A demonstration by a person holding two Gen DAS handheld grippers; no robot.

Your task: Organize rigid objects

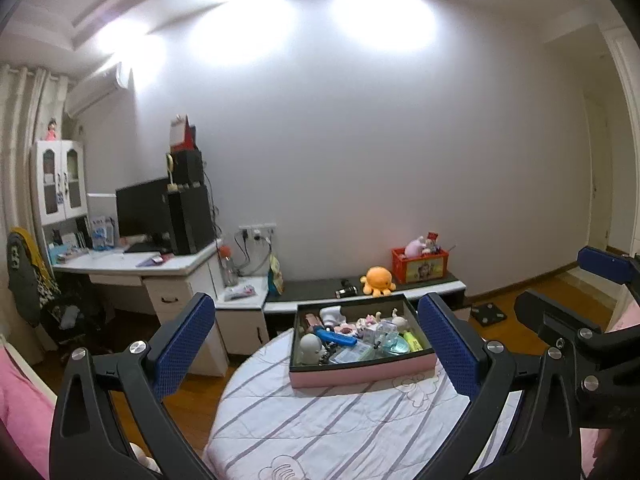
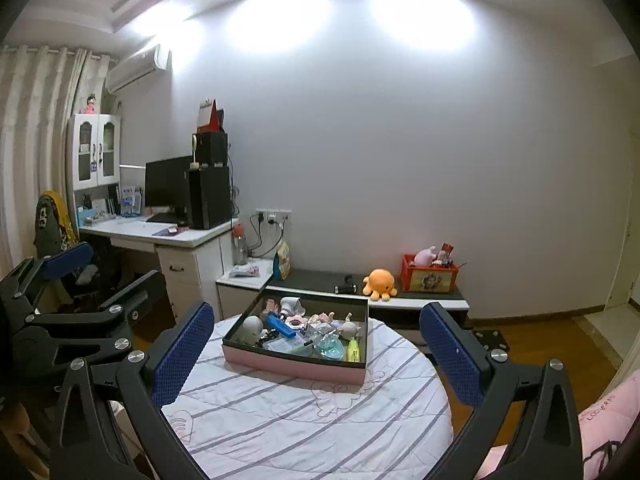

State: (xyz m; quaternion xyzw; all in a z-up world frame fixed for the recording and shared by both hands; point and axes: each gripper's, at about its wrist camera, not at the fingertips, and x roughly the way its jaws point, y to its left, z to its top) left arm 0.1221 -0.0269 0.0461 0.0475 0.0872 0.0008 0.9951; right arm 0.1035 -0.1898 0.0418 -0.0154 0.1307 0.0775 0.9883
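The pink tray [image 1: 362, 374] sits on the striped round table [image 1: 340, 432], its long axis running left to right, packed with small toys, a blue tube [image 1: 335, 337] lying slantwise among them. The left gripper [image 1: 320, 344] and right gripper [image 2: 316, 356] both hover short of it, jaws wide apart, empty
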